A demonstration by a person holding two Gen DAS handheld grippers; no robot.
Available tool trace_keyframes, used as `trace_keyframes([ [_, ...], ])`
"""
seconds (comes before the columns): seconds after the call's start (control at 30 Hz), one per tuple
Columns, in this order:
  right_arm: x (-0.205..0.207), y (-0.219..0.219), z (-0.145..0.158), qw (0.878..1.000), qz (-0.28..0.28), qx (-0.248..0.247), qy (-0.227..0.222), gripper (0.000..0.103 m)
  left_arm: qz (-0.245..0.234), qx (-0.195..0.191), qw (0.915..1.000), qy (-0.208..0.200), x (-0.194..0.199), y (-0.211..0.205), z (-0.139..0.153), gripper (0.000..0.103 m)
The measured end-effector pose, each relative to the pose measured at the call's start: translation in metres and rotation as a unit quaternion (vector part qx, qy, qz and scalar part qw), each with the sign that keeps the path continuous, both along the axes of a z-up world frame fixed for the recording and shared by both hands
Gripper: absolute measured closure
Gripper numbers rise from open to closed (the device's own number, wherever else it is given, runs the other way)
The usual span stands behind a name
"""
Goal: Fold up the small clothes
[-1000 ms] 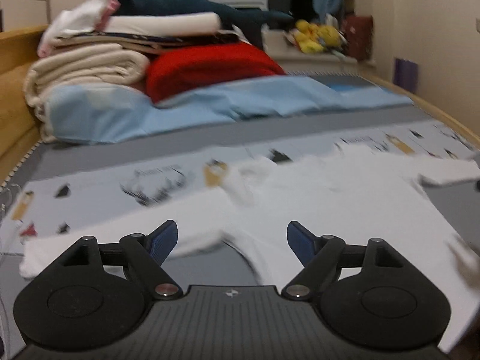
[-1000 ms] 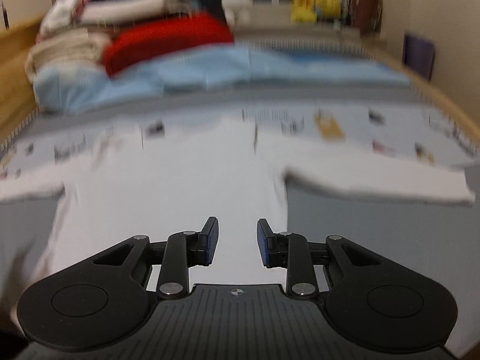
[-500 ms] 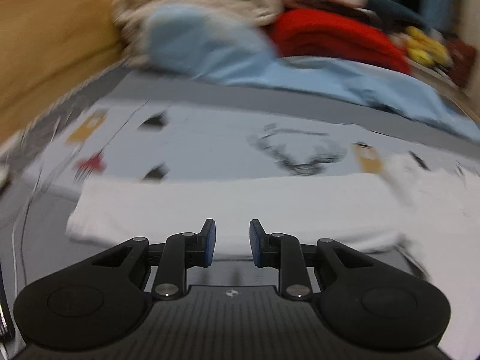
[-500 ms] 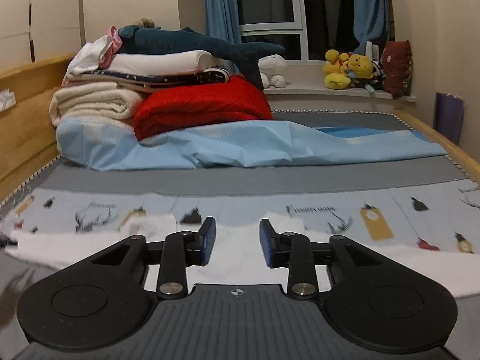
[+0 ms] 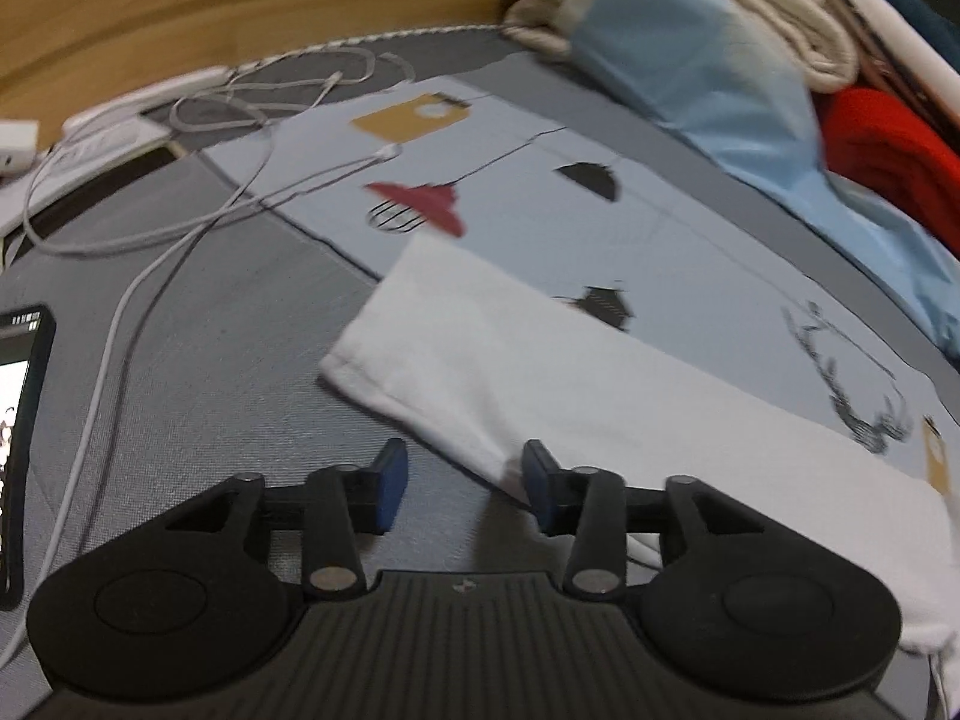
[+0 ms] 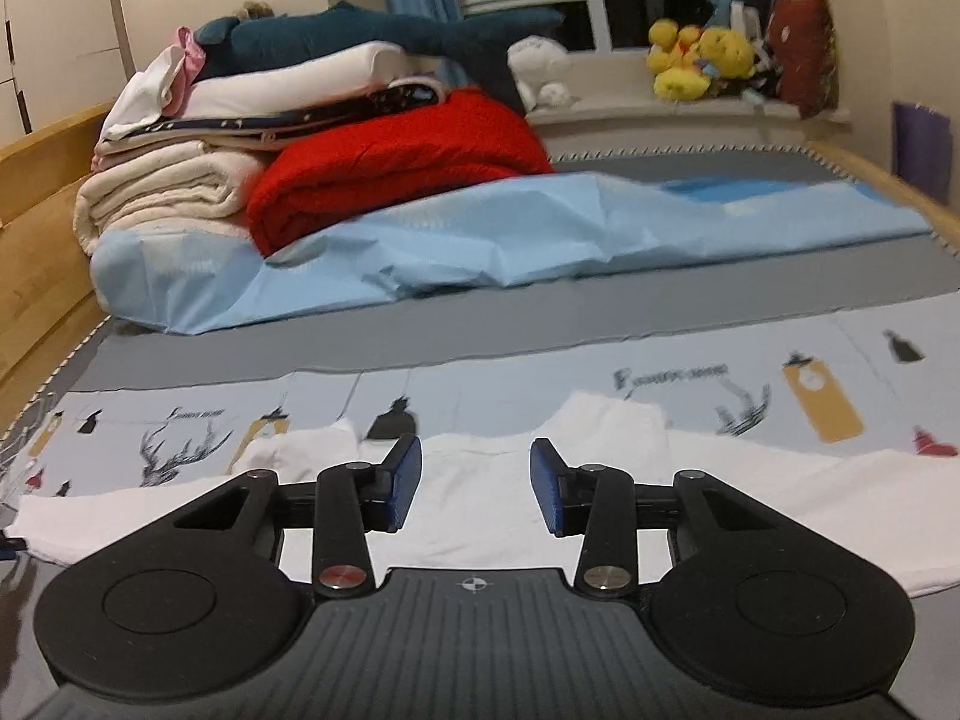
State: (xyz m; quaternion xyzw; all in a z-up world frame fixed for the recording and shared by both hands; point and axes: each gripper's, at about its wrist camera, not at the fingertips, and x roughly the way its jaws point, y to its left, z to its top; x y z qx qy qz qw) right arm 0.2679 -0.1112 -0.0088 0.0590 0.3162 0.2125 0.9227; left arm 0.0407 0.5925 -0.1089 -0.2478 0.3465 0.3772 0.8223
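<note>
A white long-sleeved top (image 6: 480, 498) lies flat across a printed cloth (image 6: 660, 372) on the bed, its collar toward the pillows. In the left wrist view its left sleeve (image 5: 480, 348) ends in a hem. My left gripper (image 5: 465, 480) hangs low over that sleeve end. Its jaws are opening, and the sleeve's near edge lies just inside the right pad (image 5: 540, 489), unpinched. My right gripper (image 6: 475, 480) hovers over the top's chest below the collar. Its jaws are opening too, with only flat fabric showing behind the gap.
A phone (image 5: 18, 450) and white charging cables (image 5: 180, 228) lie left of the sleeve by the wooden bed frame (image 5: 240, 12). Beyond the top lie a light blue sheet (image 6: 540, 240), a red blanket (image 6: 390, 162), stacked folded bedding (image 6: 168, 192) and plush toys (image 6: 696, 60).
The left gripper swung left and down from the top's body to the sleeve end, rolling; its jaws went from wide to narrow to partly apart. The right gripper advanced toward the collar, its jaws widening.
</note>
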Motion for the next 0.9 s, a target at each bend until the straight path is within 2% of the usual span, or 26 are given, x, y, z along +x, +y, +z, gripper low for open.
trace_keyframes([
  [0.1,0.0,0.01,-0.004,1.0,0.015,-0.008,0.003,0.061,0.007,0.007,0.9999,-0.008,0.004,0.004,-0.005,0.057],
  [0.13,-0.001,0.013,-0.005,1.0,0.02,-0.01,0.004,0.061,0.004,0.011,0.9999,-0.009,0.006,0.005,-0.006,0.061],
  [0.17,-0.002,0.015,-0.005,1.0,0.025,-0.01,0.005,0.061,-0.003,0.016,0.9998,-0.011,0.01,0.004,-0.005,0.087],
  [0.2,-0.003,0.017,-0.006,1.0,0.029,-0.011,0.006,0.061,-0.011,0.019,0.9997,-0.009,0.014,0.003,-0.004,0.1],
  [0.3,-0.006,0.02,-0.008,0.999,0.038,-0.02,0.009,0.061,-0.021,0.057,0.9981,-0.011,0.026,-0.012,0.01,0.1],
  [0.4,-0.007,0.02,-0.009,0.999,0.04,-0.028,0.019,0.063,-0.04,0.079,0.9955,-0.036,0.039,-0.035,0.038,0.1],
  [0.43,-0.006,0.019,-0.01,0.998,0.041,-0.027,0.026,0.067,-0.049,0.084,0.9942,-0.046,0.043,-0.045,0.049,0.1],
  [0.5,-0.004,0.019,-0.012,0.998,0.046,-0.014,0.046,0.087,-0.079,0.1,0.9899,-0.062,0.054,-0.073,0.077,0.1],
  [0.57,-0.005,0.021,-0.015,0.997,0.054,-0.003,0.062,0.097,-0.106,0.11,0.985,-0.081,0.063,-0.105,0.105,0.1],
  [0.73,-0.008,0.024,-0.011,0.994,0.061,0.025,0.089,0.098,-0.172,0.1,0.9718,-0.127,0.079,-0.2,0.159,0.1],
  [0.83,-0.006,0.022,-0.011,0.991,0.051,0.05,0.114,0.098,-0.192,0.066,0.969,-0.141,0.09,-0.247,0.168,0.1],
  [0.9,-0.007,0.02,-0.01,0.99,0.048,0.062,0.119,0.097,-0.217,0.054,0.9639,-0.144,0.101,-0.279,0.166,0.1],
])
